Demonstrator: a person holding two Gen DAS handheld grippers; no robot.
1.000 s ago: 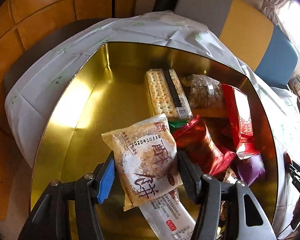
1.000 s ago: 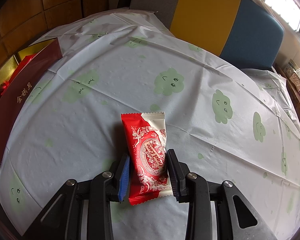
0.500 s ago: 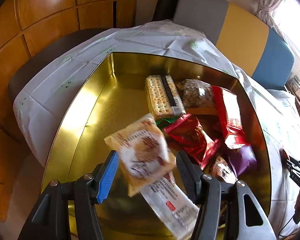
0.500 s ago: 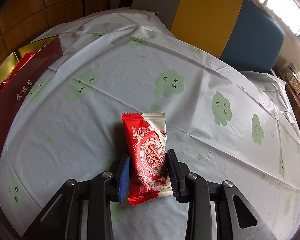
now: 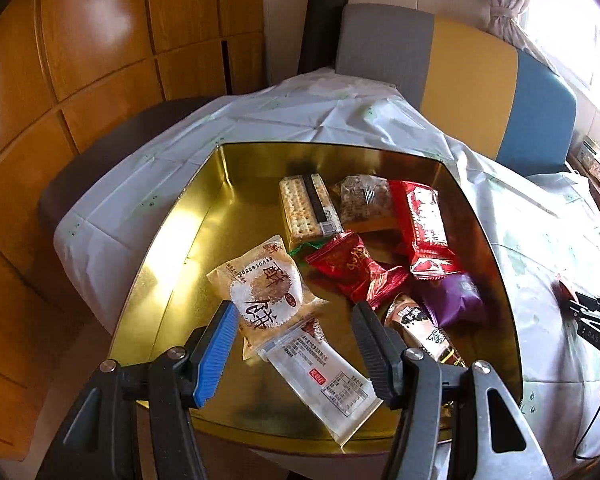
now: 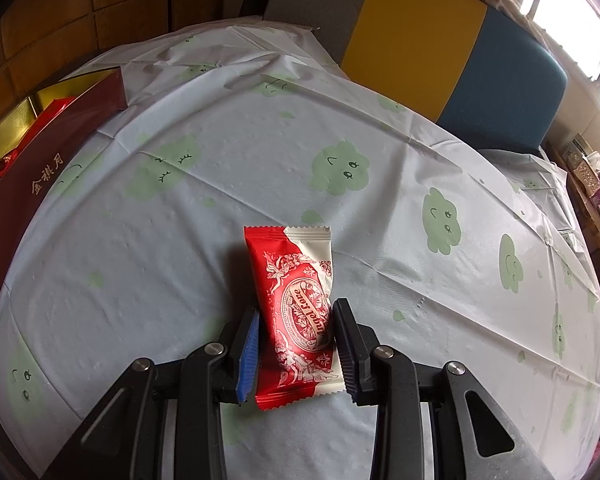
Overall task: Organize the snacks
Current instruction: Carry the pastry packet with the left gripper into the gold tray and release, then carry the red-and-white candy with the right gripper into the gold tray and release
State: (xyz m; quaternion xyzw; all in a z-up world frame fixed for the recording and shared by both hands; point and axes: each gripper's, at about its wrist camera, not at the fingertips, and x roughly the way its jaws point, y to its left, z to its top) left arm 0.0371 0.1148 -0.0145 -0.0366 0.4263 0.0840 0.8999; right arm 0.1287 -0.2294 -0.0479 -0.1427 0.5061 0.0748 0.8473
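My left gripper (image 5: 294,338) is open and empty above the gold tin (image 5: 172,240). A tan pastry packet (image 5: 266,290) lies in the tin below the fingers, on top of a white packet (image 5: 324,380). Several other snacks lie in the tin: a cracker pack (image 5: 306,210), red wrappers (image 5: 352,266), a purple one (image 5: 454,298). My right gripper (image 6: 296,340) is shut on a red and white Angel Love snack packet (image 6: 296,308), which rests on the cloud-print tablecloth (image 6: 260,152).
The tin's dark red outer wall (image 6: 40,176) stands at the left in the right wrist view. A grey, yellow and blue bench (image 6: 440,52) runs behind the table. Orange wooden panels (image 5: 80,80) stand to the left. The right gripper shows at the left wrist view's right edge (image 5: 592,316).
My left gripper opened and let go of the tan pastry packet, which dropped into the tin. The left gripper rose and drew back. The right gripper stayed still on its packet.
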